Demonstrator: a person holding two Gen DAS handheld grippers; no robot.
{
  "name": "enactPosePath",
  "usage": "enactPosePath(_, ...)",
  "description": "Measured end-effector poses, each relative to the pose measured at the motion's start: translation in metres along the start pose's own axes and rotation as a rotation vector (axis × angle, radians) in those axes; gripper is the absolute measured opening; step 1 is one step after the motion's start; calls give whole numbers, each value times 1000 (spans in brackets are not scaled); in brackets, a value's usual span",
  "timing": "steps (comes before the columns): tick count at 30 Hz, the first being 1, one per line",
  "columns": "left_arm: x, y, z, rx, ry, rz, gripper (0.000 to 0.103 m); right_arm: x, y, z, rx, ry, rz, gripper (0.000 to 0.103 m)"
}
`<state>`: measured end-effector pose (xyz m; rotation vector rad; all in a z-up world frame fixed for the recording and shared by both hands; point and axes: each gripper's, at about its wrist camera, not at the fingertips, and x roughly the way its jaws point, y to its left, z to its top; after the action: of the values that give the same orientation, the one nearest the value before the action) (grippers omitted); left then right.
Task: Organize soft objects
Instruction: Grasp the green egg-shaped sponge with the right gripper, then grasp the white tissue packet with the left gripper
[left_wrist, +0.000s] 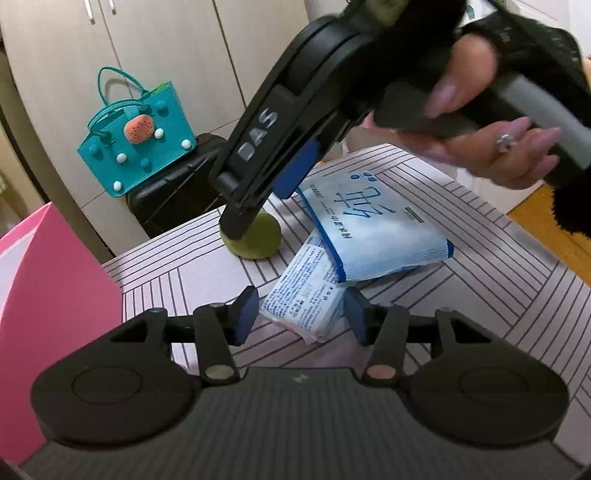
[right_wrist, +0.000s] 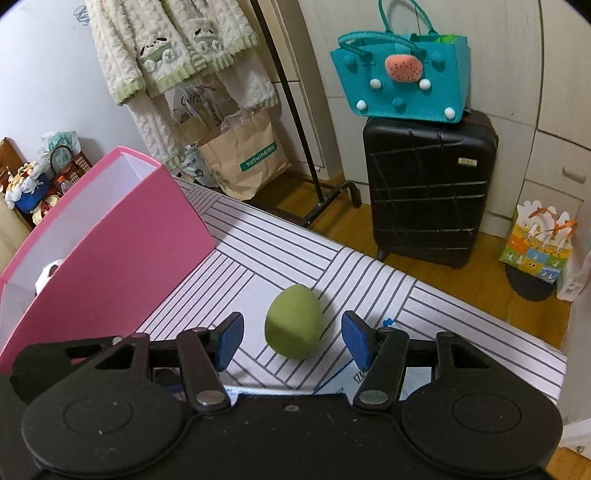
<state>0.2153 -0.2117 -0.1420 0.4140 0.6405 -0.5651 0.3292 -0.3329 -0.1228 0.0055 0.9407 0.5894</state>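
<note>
A small printed tissue pack lies on the striped table, partly under a larger blue-and-white tissue pack. My left gripper has its blue pads against both sides of the small pack. A green egg-shaped sponge stands on the table between the fingers of my right gripper, which is open with a gap on each side. In the left wrist view the right gripper comes down over the sponge, held by a person's hand. A pink box stands open at the left.
A white object sits inside the pink box. Beyond the table's far edge stand a black suitcase with a teal felt bag on it, a brown paper bag and a clothes rack.
</note>
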Motion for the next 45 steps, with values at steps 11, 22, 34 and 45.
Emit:
enactPosePath(11,12,8,1,-52,45,-46,54,23,-3,-2,24,30,17,43)
enactPosePath(22,7,8,-3,-83,40,24,45,16,6,-12,29,29,36,42)
enactPosePath(34,-30,7,-5,-104,-24,39,40,-5,26,-13,60,-31,62,42)
enactPosePath(45,-55,28,-8,-191,-68,-22,38,-46,47,-28,86,-99,29,42)
